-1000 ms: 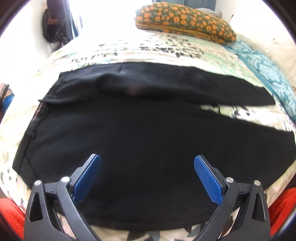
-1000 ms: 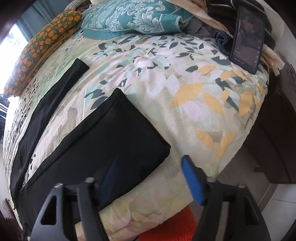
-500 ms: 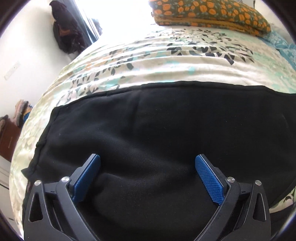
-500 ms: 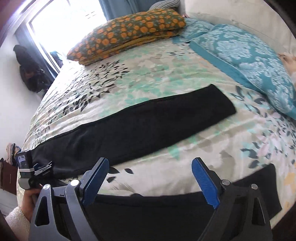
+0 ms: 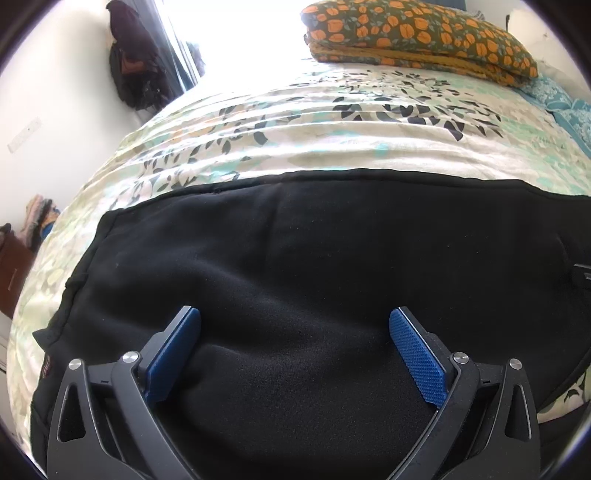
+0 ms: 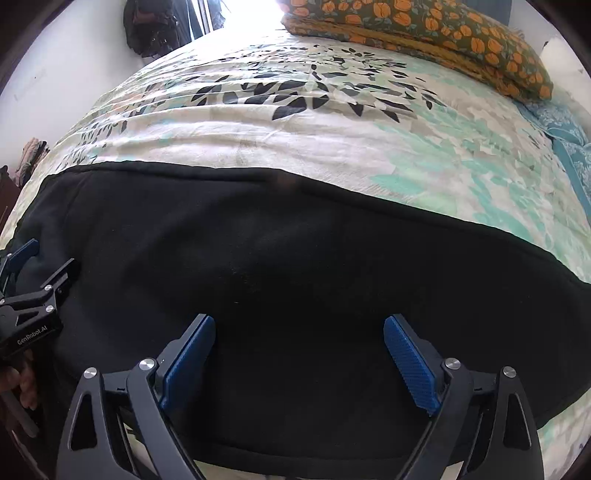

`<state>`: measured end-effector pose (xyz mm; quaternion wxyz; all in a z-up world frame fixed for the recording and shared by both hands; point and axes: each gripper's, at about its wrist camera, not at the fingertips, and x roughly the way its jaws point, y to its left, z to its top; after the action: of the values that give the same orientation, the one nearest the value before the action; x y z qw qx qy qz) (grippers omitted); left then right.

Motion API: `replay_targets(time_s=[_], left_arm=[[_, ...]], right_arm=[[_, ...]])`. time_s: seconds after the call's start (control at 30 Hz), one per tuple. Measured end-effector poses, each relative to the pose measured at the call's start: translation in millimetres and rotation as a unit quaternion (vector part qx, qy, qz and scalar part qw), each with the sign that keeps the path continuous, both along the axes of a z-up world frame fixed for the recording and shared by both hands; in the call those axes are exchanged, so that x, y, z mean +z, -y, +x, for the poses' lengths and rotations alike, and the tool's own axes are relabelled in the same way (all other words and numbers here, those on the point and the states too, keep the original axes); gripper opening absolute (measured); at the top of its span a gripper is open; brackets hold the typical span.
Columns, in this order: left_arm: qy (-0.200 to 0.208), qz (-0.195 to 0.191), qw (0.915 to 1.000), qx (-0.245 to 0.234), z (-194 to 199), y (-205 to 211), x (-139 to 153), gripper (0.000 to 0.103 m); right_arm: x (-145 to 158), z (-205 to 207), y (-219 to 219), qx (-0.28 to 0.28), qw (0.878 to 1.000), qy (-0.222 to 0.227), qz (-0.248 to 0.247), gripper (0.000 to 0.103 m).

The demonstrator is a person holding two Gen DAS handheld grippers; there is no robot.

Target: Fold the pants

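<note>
Black pants (image 5: 332, 280) lie flat across the near part of the bed (image 5: 332, 140), over its leaf-print cover, one leg folded onto the other. Left tongs (image 5: 295, 354) spread wide, pointing down just above the black fabric, nothing pinched; right tongs (image 6: 299, 362) have just been opening and stand spread over the pants too, nothing between the blue pads. Orange-flowered pillow (image 6: 424, 26) sits at the far end, teal pillow (image 6: 569, 140) at the right edge
</note>
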<state>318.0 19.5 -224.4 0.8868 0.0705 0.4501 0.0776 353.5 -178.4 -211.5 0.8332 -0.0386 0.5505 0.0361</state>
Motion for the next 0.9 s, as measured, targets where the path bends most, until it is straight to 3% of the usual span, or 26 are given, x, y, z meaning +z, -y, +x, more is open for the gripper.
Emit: replay_targets(time_s=[0.13,0.27,0.4,0.53,0.67,0.73,0.9], left_arm=[[-0.025,-0.007,0.9996,-0.01,-1,1,16,0.102],[0.01,-0.041,0.9989,-0.019,-3,12,48,0.102],[0.023,-0.047,0.9974,-0.05,16,40,61,0.102],[0.018,-0.031,0.9974,-0.062,36,61,46,0.102],[-0.071,-0.033,0.9949,-0.063,53,63,-14,0.103],[-0.039,-0.072,0.9949,-0.059,47,52,-13,0.103],[-0.028,-0.064,0.9957,-0.062,42,55,-14,0.103]], right_arm=[[6,-8,97,-0.091,0.996,-0.007,-0.021,0.092],[13,-27,192,-0.176,0.984,-0.001,-0.027,0.093],[28,-45,263,-0.229,0.973,0.015,-0.032,0.093],[49,-50,311,-0.256,0.965,0.029,-0.05,0.093],[65,-38,342,-0.262,0.962,0.035,-0.059,0.093],[69,-29,352,-0.263,0.962,0.033,-0.06,0.094],[52,8,376,-0.284,0.956,-0.011,-0.067,0.099]])
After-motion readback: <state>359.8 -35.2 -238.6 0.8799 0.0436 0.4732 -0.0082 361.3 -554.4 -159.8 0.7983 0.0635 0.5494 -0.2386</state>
